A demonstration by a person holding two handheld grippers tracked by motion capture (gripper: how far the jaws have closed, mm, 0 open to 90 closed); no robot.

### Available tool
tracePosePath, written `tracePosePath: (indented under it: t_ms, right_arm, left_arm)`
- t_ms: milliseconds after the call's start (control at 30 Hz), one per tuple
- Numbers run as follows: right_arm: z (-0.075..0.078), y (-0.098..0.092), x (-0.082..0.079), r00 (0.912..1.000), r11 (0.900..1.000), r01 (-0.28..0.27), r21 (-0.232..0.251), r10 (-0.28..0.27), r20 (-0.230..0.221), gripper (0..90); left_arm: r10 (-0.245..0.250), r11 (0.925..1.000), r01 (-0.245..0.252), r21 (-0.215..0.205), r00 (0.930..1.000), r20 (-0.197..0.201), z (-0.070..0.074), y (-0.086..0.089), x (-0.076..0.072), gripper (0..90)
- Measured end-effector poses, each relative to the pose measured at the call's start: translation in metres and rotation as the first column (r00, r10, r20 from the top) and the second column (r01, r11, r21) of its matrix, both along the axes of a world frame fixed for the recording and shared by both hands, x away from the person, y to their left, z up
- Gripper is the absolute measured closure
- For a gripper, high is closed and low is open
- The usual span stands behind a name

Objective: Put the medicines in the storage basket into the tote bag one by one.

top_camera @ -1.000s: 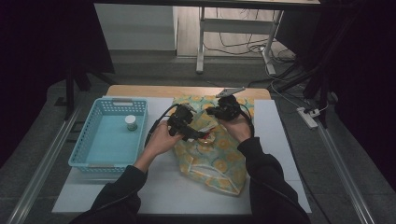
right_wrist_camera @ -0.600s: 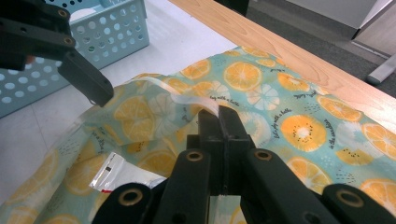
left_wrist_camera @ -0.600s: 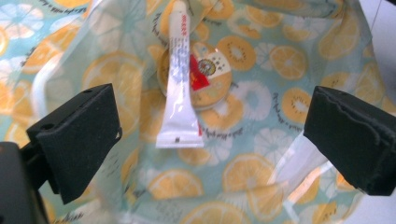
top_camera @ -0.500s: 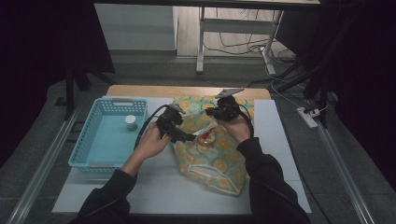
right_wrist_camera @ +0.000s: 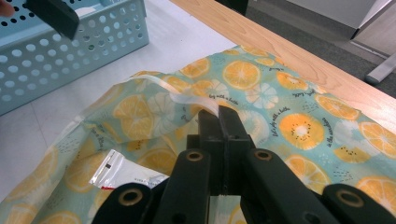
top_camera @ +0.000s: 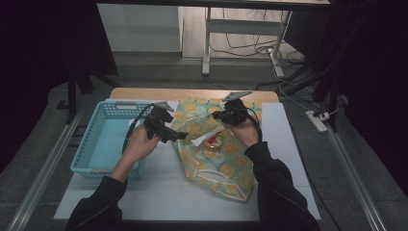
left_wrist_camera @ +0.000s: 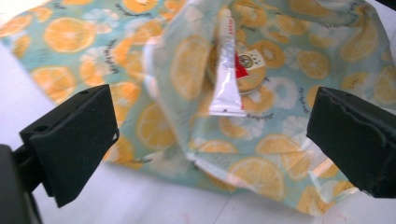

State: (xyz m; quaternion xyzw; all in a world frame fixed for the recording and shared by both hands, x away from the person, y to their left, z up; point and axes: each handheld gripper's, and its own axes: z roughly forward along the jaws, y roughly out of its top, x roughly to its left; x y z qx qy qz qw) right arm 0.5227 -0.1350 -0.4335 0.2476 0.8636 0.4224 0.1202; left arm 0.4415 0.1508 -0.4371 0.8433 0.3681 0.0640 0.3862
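Observation:
An orange-slice patterned bag (top_camera: 226, 166) lies open on the white tabletop. In its mouth lie a white tube (top_camera: 207, 138) and a round tin (top_camera: 212, 143). My right gripper (top_camera: 220, 115) is shut on the bag's upper rim (right_wrist_camera: 187, 100) and holds it up. My left gripper (top_camera: 179, 136) hovers just left of the bag's mouth, between bag and basket. Its jaws have just been opening and stand open with nothing between them. Ahead of them in the left gripper view (left_wrist_camera: 212, 140) lie the tube (left_wrist_camera: 226, 70) and the tin (left_wrist_camera: 252, 74).
A light blue perforated basket (top_camera: 86, 144) stands at the left of the white tabletop (top_camera: 159, 192). A wooden table edge (top_camera: 192, 94) runs behind the bag. Beyond it are a floor, a metal stand and cables.
My left hand has drawn its gripper leftward out of the bag's mouth toward the basket. The right gripper has stayed put on the bag's rim.

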Motion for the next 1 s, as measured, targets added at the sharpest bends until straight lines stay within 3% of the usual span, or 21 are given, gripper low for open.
tracePosePath:
  t_ms: [200, 333, 400, 600, 1000]
  right_arm:
    - [0.0, -0.001, -0.001, 1.0, 1.0, -0.002, -0.002, 0.002, 0.002, 90.0]
    - [-0.001, -0.001, -0.001, 1.0, 1.0, -0.001, -0.003, 0.001, 0.003, 90.0]
    - [-0.002, 0.0, -0.001, 1.0, 1.0, -0.002, -0.005, 0.002, 0.004, 90.0]
    - [-0.001, 0.0, -0.001, 1.0, 1.0, -0.002, -0.006, 0.002, 0.003, 90.0]
    - [-0.002, 0.001, -0.001, 1.0, 1.0, -0.004, -0.011, 0.004, 0.002, 90.0]
  left_arm:
    - [0.057, 0.9983, -0.057, 0.009, 0.9982, 0.022, 0.005, 0.024, -0.004, 2.1]
    - [0.105, 0.9945, -0.105, -0.003, 0.9937, 0.039, 0.008, 0.042, -0.008, 2.4]
    - [0.127, 0.9917, -0.128, 0.011, 0.9908, 0.046, 0.009, 0.051, -0.009, 2.4]
    - [0.208, 0.9763, -0.21, 0.052, 0.977, 0.049, 0.006, 0.077, -0.009, 2.5]
    - [0.327, 0.9425, -0.329, 0.06, 0.9443, 0.037, -0.01, 0.117, -0.003, 2.5]
